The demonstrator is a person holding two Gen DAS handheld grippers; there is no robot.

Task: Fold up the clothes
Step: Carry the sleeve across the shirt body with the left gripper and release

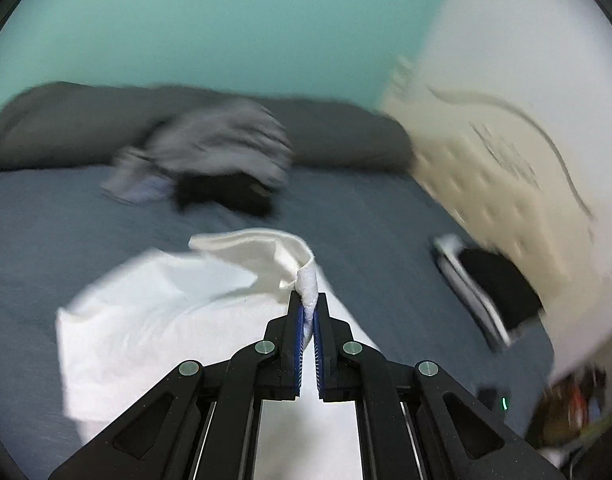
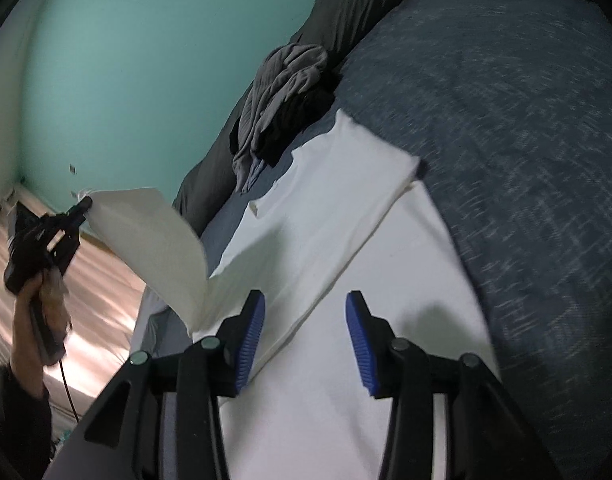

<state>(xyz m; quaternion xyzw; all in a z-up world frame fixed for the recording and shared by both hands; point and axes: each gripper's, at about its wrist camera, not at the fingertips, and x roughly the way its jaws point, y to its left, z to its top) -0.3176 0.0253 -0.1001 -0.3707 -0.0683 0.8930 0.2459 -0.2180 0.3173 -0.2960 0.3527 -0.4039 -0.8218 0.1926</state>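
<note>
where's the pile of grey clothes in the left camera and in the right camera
Left wrist view: the grey clothes pile lies upper centre, against the dark pillow, beyond the white shirt.
Right wrist view: the pile sits upper centre, by the teal wall.
Shared landmark: the white shirt on the blue bed.

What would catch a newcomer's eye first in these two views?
The white garment spread on the blue-grey bed, one edge pinched and lifted by the left hand-held gripper. The right hand-held gripper hovers open above it. Behind lies a crumpled grey clothes pile.
</note>
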